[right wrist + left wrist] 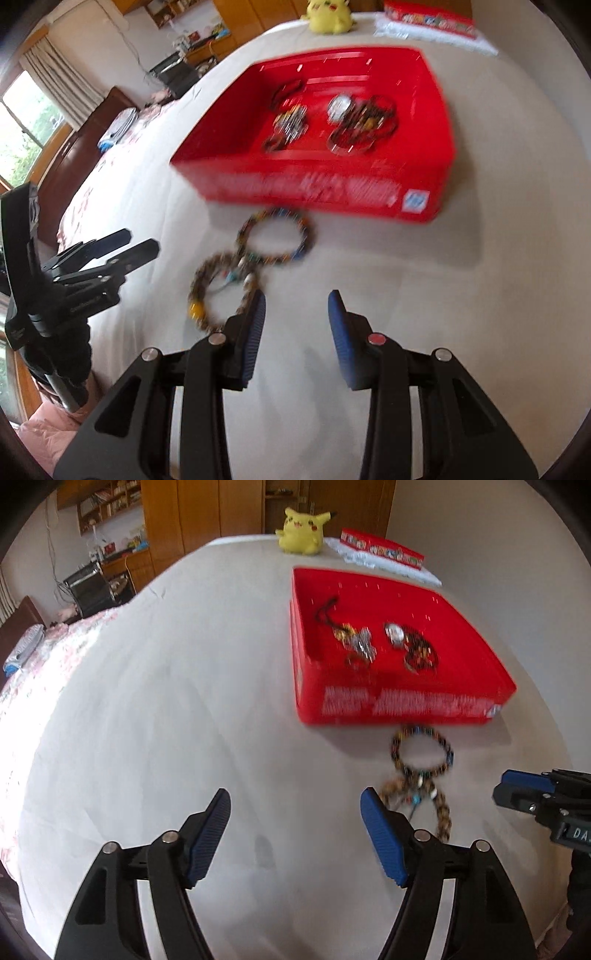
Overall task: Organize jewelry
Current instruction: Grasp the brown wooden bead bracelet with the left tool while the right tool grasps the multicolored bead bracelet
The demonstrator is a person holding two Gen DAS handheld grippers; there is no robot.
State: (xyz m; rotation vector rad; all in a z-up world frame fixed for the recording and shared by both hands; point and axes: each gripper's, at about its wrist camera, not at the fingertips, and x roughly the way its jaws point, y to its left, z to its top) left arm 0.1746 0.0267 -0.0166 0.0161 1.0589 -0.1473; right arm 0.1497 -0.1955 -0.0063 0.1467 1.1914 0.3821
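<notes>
A red box (402, 705) (317, 192) lies open on the white bed and holds several pieces of jewelry (356, 644) (364, 118). Two beaded bracelets lie on the sheet just in front of it: a dark multicoloured one (423, 755) (277, 236) and a brown one (441, 812) (218, 284) nearer me. My left gripper (295, 801) is open and empty, left of the bracelets. My right gripper (297, 301) is open and empty, just right of the brown bracelet. The right gripper shows in the left wrist view (517, 788).
A yellow plush toy (301, 531) (328, 14) and a second red box (382, 548) (428, 16) on a white cloth sit at the bed's far edge. A floral quilt (44, 672) covers the bed's left side. Wooden furniture stands behind.
</notes>
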